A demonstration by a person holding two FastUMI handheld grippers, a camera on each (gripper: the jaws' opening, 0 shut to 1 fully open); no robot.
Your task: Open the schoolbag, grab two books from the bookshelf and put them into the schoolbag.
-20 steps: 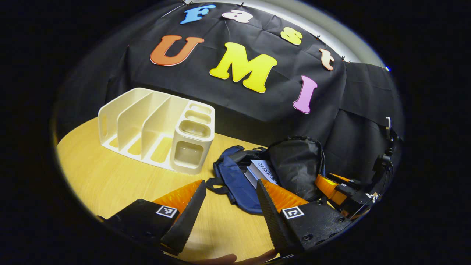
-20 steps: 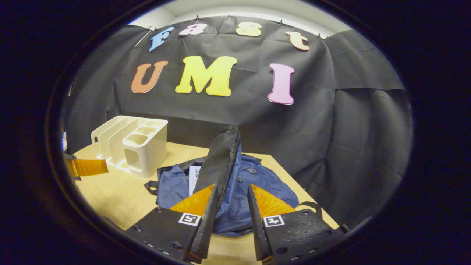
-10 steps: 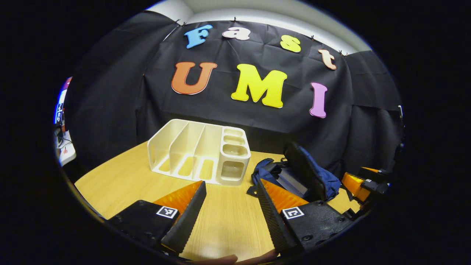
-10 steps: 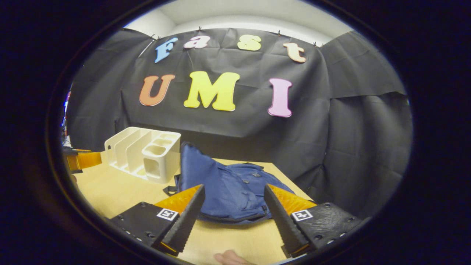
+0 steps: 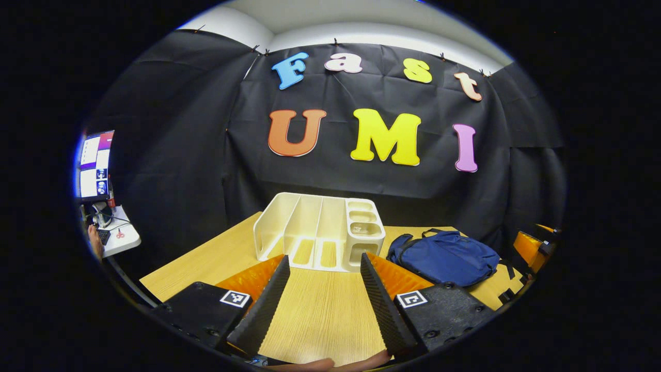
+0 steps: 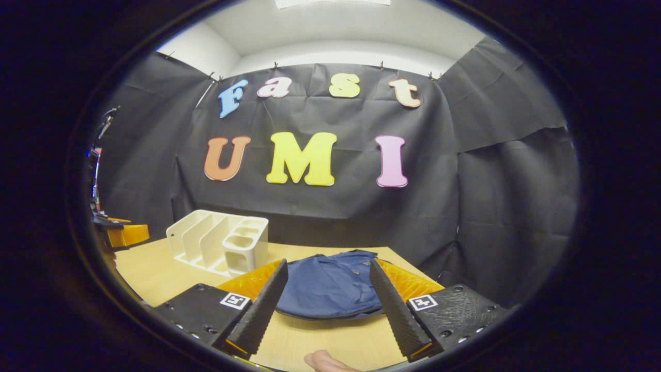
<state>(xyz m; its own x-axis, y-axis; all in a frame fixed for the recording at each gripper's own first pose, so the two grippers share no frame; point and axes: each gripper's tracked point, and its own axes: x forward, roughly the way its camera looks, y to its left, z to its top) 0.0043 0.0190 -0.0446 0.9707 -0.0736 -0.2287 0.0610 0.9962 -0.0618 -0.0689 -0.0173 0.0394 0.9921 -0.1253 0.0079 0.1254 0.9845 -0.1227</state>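
While both claws gape, schoolbag [image 6: 330, 287] lies beyond right claw [image 6: 326, 302].

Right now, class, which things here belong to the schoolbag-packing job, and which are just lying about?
Belong to the job:
schoolbag, lying flap down
bookshelf, slots bare
left hand-held gripper
right hand-held gripper

Lying about:
side desk
monitor

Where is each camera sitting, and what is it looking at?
Left gripper view: rides on the left tool, looking across the table at the cream bookshelf, with the blue schoolbag to its right; its two open fingers and a bit of hand show.
Right gripper view: rides on the right tool, looking at the schoolbag; its open fingers and a fingertip show, and the left tool farther off.
Both share the bookshelf, schoolbag and table.
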